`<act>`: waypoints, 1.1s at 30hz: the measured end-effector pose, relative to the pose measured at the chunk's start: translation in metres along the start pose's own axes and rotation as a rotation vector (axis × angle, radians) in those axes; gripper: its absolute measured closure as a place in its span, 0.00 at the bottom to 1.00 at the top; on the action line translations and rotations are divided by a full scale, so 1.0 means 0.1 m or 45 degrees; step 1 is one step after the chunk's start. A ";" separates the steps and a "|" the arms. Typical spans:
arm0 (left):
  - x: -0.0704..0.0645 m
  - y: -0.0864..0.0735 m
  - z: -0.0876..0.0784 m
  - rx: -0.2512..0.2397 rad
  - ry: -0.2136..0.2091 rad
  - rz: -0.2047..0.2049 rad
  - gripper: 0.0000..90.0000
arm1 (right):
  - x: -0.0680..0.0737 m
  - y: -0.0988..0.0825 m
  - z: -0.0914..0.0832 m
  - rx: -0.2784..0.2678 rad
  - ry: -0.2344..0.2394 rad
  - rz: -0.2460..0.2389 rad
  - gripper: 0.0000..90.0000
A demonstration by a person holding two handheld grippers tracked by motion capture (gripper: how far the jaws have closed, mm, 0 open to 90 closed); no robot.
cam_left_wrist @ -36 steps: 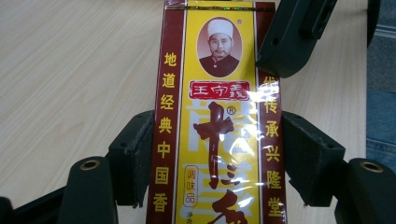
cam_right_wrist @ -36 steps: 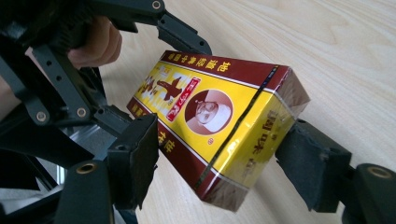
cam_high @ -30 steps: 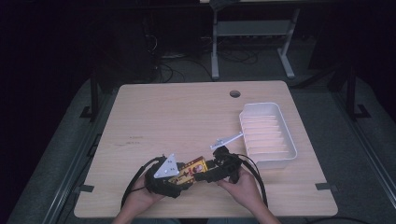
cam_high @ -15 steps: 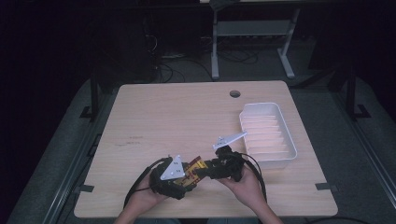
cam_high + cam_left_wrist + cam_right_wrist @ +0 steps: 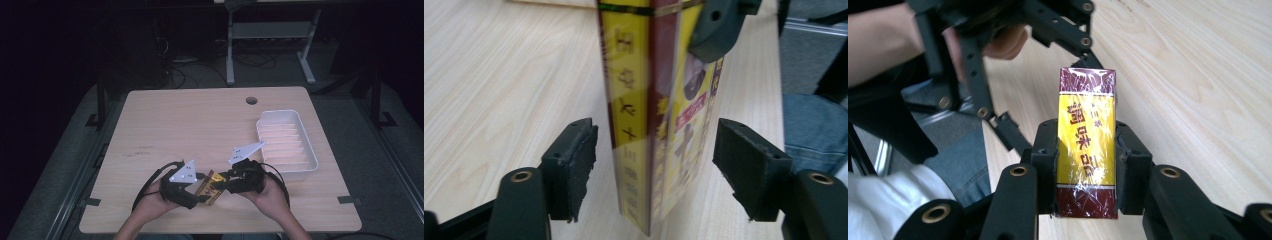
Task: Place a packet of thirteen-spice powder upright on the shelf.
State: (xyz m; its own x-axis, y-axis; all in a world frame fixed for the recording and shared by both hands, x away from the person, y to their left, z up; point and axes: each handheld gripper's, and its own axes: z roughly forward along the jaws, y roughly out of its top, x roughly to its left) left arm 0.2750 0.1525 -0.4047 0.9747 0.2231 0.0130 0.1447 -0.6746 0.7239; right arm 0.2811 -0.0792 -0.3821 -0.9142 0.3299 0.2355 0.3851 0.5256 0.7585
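Observation:
A yellow and dark red box [image 5: 211,184] wrapped in clear film hangs just above the table's front edge, between the two grippers. My right gripper [image 5: 1087,165] is shut on it, both pads pressing the narrow sides of the box [image 5: 1087,145]. My left gripper [image 5: 654,145] faces the box's other end [image 5: 649,125]. Its jaws stand on either side with gaps, the pads [image 5: 574,160] not touching, and they have just been closing. From above, the left gripper [image 5: 200,192] and the right gripper [image 5: 222,182] point at each other.
A white ribbed tray [image 5: 287,142] sits at the right of the wooden table [image 5: 200,125]. A round cable hole [image 5: 251,100] is near the far edge. Metal stand legs [image 5: 230,55] and cables lie on the floor beyond.
The right gripper has risen a little with the box. The left hand has stayed about where it was.

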 end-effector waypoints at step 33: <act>0.23 0.41 0.17 0.148 -0.381 0.075 0.69 | 0.00 -0.04 -0.16 0.018 0.054 -0.194 0.75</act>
State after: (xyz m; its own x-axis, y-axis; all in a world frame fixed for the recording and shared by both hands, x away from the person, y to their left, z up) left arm 0.3062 0.1179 -0.3869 0.9863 -0.0239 -0.1634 0.0883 -0.7598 0.6442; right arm 0.2773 -0.0943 -0.3754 -0.9666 0.2119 0.1441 0.2429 0.5782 0.7789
